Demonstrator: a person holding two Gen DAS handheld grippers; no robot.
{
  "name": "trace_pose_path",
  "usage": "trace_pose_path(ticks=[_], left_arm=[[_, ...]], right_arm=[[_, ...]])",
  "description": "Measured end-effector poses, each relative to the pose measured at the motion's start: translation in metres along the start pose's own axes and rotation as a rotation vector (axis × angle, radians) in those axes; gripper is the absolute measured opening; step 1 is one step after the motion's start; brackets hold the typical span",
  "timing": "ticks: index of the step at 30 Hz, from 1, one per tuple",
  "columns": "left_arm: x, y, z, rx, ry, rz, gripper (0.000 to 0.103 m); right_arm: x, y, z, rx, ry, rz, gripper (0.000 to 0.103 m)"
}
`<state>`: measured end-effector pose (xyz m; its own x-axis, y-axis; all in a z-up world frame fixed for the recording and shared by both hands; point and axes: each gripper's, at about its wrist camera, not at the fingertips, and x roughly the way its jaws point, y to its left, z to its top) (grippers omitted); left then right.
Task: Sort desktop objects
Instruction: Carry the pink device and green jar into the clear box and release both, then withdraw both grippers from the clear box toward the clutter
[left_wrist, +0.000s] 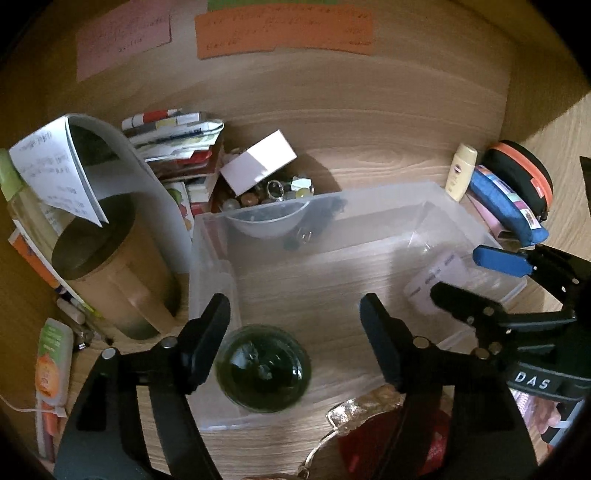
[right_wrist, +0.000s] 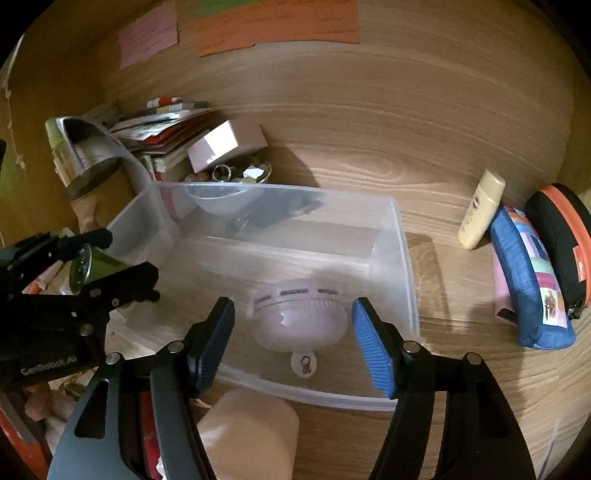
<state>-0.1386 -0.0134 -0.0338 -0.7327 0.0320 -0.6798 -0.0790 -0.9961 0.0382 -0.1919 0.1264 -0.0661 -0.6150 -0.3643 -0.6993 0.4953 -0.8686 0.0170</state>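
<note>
On the desk (left_wrist: 369, 122), a clear plastic bin (left_wrist: 207, 258) holds a dark green jar (left_wrist: 263, 369) at its left end, between the wide-open left tongs (left_wrist: 295, 332), untouched. At the bin's right end, the right tongs (right_wrist: 293, 339) stand open around a white round gadget (right_wrist: 301, 314), pads clear.

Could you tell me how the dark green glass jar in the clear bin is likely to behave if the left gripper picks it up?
The dark green glass jar looks round and glossy, so it may slip between the pads or roll if tipped. Being glass, it is probably heavy for its size and breakable. The left gripper stands open around it inside the clear bin.
</note>
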Motion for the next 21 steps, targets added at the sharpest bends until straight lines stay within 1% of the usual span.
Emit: trace_pose_path(ticks=[2,4,6,11,18,21], left_arm=[[-0.002,-0.001,0.0,0.004,-0.009,0.005,0.076],[-0.005,0.0,0.0,0.0,-0.02,0.015,0.079],[-0.007,0.002,0.0,-0.005,-0.031,0.013,0.081],[-0.01,0.005,0.001,-0.024,-0.032,0.004,0.081],[-0.031,0.003,0.001,-0.027,-0.055,0.02,0.081],[-0.045,0.003,0.001,-0.028,-0.073,0.025,0.081]], right_arm=[[0.0,0.002,0.001,-0.006,-0.005,-0.009,0.069],[-0.003,0.001,0.001,-0.004,-0.015,-0.008,0.074],[-0.006,0.001,0.001,-0.001,-0.027,-0.003,0.076],[-0.015,0.001,0.003,-0.002,-0.05,0.006,0.077],[-0.04,0.005,0.008,-0.016,-0.091,0.002,0.078],[-0.057,0.008,0.007,-0.025,-0.119,-0.003,0.085]])
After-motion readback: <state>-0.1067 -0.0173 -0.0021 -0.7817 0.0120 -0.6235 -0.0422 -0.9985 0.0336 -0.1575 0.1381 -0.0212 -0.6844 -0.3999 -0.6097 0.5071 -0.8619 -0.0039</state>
